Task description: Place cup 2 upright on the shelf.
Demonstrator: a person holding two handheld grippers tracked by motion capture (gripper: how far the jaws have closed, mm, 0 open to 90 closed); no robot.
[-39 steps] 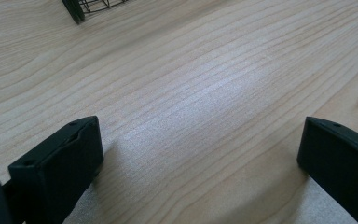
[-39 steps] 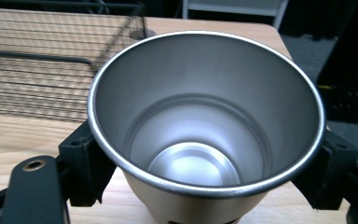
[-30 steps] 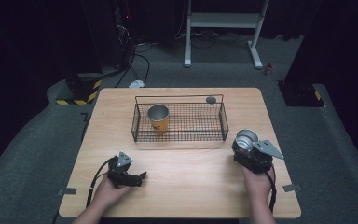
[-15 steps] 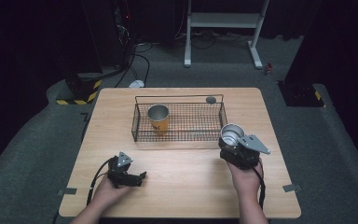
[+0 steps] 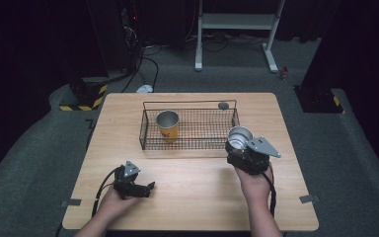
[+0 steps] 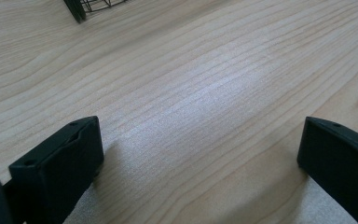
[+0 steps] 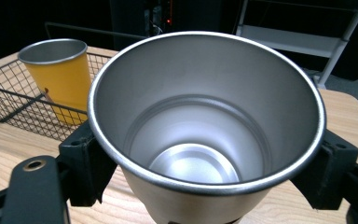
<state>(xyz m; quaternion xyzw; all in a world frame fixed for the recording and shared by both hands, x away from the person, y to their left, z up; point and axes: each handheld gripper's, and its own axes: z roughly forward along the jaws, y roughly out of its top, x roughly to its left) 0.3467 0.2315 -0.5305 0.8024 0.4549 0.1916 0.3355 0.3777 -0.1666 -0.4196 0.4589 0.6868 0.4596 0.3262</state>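
Steel cup (image 5: 239, 137) sits upright, clamped between the right gripper (image 5: 246, 157) fingers just beside the wire basket (image 5: 189, 128), likely bound to join the yellow cup (image 5: 168, 125) inside it; left gripper (image 5: 134, 186) rests on the desk (image 5: 192, 197) well short of that basket, fingers apart, holding nothing.

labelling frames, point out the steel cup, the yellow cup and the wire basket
steel cup (image 7: 200, 140), right gripper view, inner wall
yellow cup (image 5: 168, 127), high view, outer side
wire basket (image 5: 190, 102), high view, far rim
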